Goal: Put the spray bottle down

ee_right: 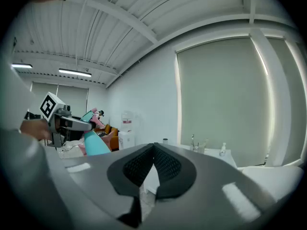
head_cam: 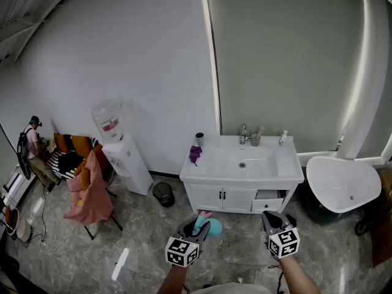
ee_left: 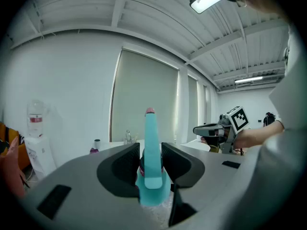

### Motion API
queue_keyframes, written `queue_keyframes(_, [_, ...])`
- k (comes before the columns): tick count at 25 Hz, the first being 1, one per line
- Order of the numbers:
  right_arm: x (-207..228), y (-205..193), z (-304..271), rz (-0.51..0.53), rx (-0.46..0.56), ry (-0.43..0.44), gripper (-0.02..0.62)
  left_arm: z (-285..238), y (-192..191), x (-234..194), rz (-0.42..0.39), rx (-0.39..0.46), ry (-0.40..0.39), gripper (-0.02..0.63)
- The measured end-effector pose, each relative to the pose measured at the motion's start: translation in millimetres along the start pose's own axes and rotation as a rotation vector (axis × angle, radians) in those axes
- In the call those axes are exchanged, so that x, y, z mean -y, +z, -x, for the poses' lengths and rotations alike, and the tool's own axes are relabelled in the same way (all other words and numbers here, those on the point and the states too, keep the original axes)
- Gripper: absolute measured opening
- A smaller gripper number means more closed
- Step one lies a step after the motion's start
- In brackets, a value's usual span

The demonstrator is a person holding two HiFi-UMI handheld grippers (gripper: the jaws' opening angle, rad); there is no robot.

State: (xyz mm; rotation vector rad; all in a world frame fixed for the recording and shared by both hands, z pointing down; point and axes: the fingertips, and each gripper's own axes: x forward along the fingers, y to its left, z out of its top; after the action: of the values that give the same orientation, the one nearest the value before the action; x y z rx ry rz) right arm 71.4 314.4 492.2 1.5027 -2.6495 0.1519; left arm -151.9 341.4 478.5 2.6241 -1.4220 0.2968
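The room is bright and evenly lit, with light glowing along the blind point(head_cam: 288, 60) edges, a glaring ceiling lamp point(ee_left: 206, 1), a pale streak on the glossy floor point(head_cam: 120, 264), soft shadows, and strong fisheye bending with black corners in both gripper views.

Hand-held pair, left gripper point(head_cam: 197, 224) and right gripper point(head_cam: 270, 218): broad rounded shells, matte grey. Each tops out in white cube point(head_cam: 182, 252) printed with black square markers; second cube point(head_cam: 284, 242) same pattern. Left pads point(ee_left: 125, 164) black, finely ribbed, wedge-shaped; right pads point(ee_right: 165, 166) alike. Dark rectangular recess point(ee_left: 53, 201) set in grey shell. Person wears pale, white-looking top point(ee_left: 288, 104); forearms bare.
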Motion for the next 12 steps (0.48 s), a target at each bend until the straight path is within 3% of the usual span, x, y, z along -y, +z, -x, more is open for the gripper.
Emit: queue_keyframes(12, [-1.6,0.2,-4.2,-0.013,-0.008,-0.014,0.011,-1.7,-1.1,-4.5,0.007,-0.001,-0.013,0.143])
